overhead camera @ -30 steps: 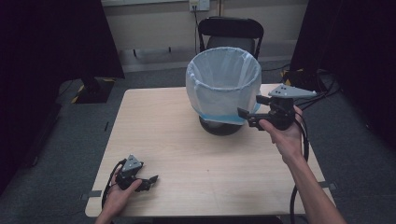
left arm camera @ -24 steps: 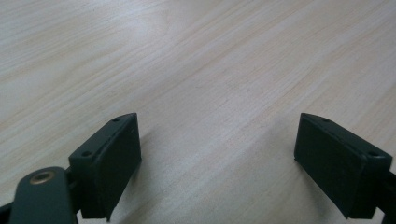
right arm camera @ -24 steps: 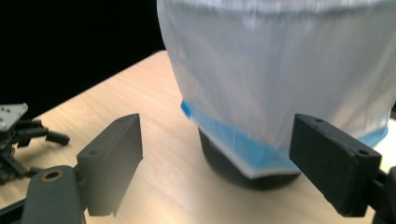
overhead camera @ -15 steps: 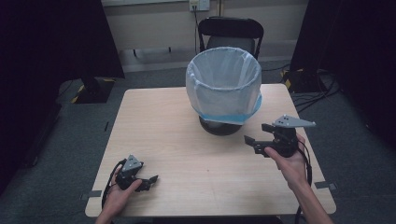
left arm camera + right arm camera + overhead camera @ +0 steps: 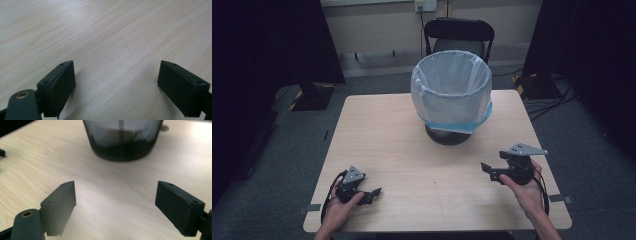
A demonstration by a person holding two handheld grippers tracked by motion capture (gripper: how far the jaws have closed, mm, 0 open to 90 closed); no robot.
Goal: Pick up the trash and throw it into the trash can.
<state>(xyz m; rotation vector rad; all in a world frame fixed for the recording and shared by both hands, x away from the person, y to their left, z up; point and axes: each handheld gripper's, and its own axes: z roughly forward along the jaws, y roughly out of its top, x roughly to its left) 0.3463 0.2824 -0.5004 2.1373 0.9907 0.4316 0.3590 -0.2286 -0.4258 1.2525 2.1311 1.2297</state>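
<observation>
The lined bin (image 5: 451, 97) stands at the table's (image 5: 387, 135) far middle, seemingly finished. Rest your left gripper (image 5: 373, 192) and right gripper (image 5: 486, 170) low: both jaws spread, empty.

A lined bin (image 5: 451, 95) stands on the table's (image 5: 412, 150) far middle, a chair (image 5: 459, 37) apparently behind it.

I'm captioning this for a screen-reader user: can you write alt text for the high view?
A mesh wastebasket lined with a pale bag stands toward the far side of a light wooden table. At the near edge, a person's hands hold the left tongs and right tongs, both open and empty. A black chair stands behind the table.
</observation>
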